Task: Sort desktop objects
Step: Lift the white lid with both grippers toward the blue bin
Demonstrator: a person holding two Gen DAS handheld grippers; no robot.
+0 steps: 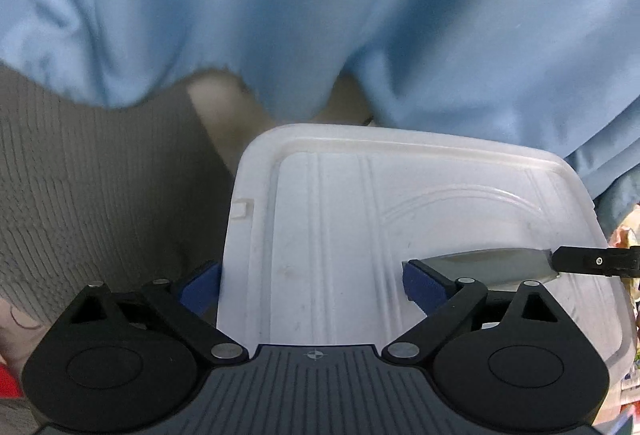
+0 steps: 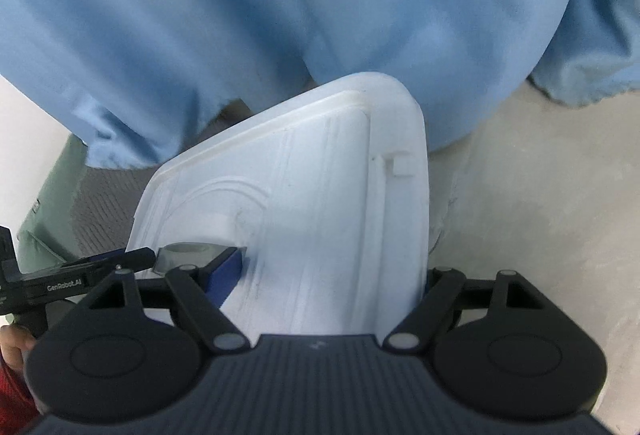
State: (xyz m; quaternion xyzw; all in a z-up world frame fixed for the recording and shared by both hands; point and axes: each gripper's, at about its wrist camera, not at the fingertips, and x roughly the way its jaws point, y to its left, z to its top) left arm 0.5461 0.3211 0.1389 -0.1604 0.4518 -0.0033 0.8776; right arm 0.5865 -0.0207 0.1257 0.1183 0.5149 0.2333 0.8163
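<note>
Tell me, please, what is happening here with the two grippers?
A person is holding a white plastic lid between both handheld grippers. The left gripper straddles one edge, one blue pad on top, the other beyond the rim. The right gripper straddles the opposite edge likewise. The lid is lifted in front of the person's light blue garment, above a grey ribbed mat.
</note>
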